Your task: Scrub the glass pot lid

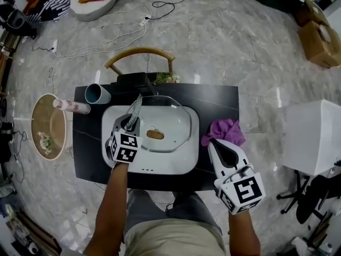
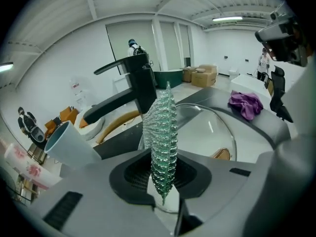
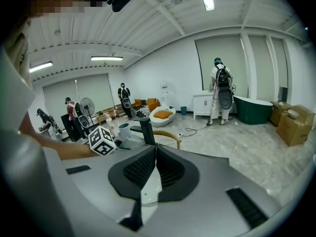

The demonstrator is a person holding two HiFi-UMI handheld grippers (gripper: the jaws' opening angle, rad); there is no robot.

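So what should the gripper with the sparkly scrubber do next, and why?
Probably tip the left gripper so its scrubber presses onto the glass lid. The scrubber is clamped in its jaws at the lid's left edge.

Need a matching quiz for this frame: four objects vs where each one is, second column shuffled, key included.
Things:
1. glass pot lid
2. purple cloth
3. teal cup
4. mesh scrubber

Places:
A. clamped between the jaws of the left gripper
B. on the table, right of the sink
C. lying in the sink
D. at the table's far left corner

Pairs: 1-C, 2-B, 3-D, 4-A
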